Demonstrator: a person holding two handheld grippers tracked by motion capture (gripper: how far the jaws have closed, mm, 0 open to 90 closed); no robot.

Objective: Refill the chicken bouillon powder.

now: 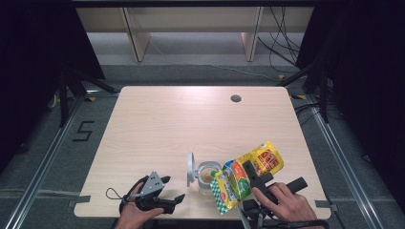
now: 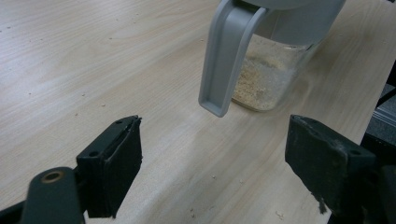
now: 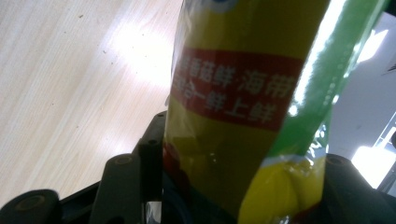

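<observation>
Two claws are sharing the work, and you are giving each its own job. Your right claw (image 1: pixel 252 172) is clamping the yellow-and-green packet (image 1: pixel 246 174) across its middle, its jaws pressing on both faces of the foil, as the right gripper view is showing. You are holding the packet above the counter (image 1: pixel 191 119) and just to the right of the jar (image 1: pixel 208 177), with its lower end hanging at the jar's open mouth. That looks like a pouring hold: gripping mid-body is leaving the low end free to spill into the glass.

The packet's long axis is running on a slant in the high view, its yellow end pointing up and away from the jar, its green checked end pointing down toward the near edge, beside the jar. It is tilting, not lying flat.

The jar is standing upright on the counter with its grey lid (image 1: pixel 191 169) flipped open to its left side, so the mouth is staying clear. Pale grains are lying in its bottom.

Your left claw (image 1: pixel 168 191) is resting low on the counter to the left of the jar, jaws standing apart and gripping nothing, pointing at the jar, probably waiting to steady it.
</observation>
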